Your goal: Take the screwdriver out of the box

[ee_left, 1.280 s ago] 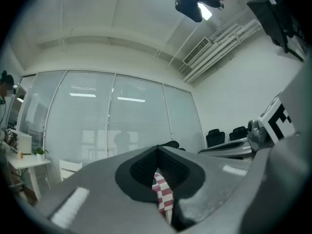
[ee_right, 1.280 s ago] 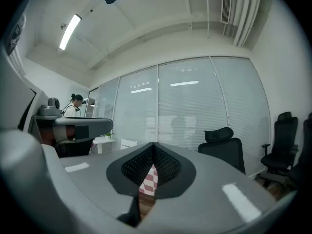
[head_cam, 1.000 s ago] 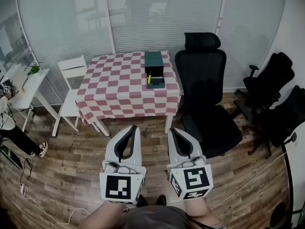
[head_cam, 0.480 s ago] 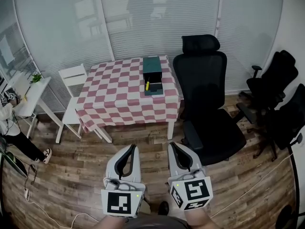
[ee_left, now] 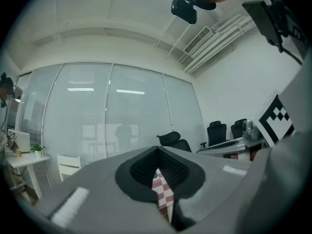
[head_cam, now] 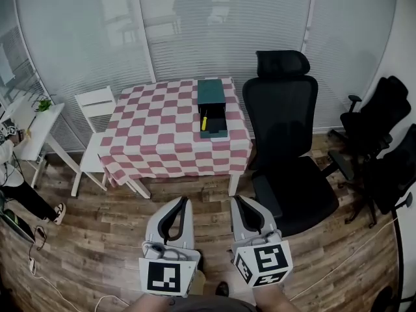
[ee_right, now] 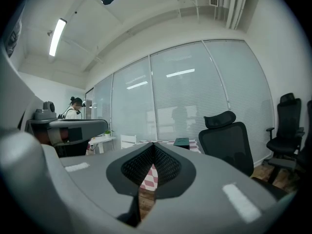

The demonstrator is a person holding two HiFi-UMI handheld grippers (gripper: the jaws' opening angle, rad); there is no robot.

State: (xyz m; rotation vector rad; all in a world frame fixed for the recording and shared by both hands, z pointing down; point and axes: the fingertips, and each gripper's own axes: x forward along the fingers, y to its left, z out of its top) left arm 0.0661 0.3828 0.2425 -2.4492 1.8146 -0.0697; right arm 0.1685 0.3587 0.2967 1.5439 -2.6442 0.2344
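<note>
A dark green box [head_cam: 211, 91] stands on the far right part of the checkered table [head_cam: 156, 135]. Its drawer [head_cam: 213, 123] is pulled out toward me, and a yellow-handled screwdriver [head_cam: 204, 122] lies inside it. Both grippers hang low over the wooden floor, well short of the table. My left gripper [head_cam: 177, 204] is shut and holds nothing. The right gripper [head_cam: 242, 202] is also shut and empty. In the left gripper view the jaws [ee_left: 158, 152] meet, with a sliver of the checkered cloth behind them. The right gripper [ee_right: 153, 147] looks toward the table and box [ee_right: 182, 142].
A black office chair [head_cam: 286, 142] stands against the table's right side. A white chair [head_cam: 94, 109] sits at its left, beside a white side table [head_cam: 32, 132]. More black chairs [head_cam: 380, 142] fill the right. A person's leg [head_cam: 26, 197] shows at far left. Glass partitions close the back.
The view has drifted a little, so the table sits slightly lower and nearer in the frame. Both grippers stay shut, side by side, and have sunk toward the bottom edge.
</note>
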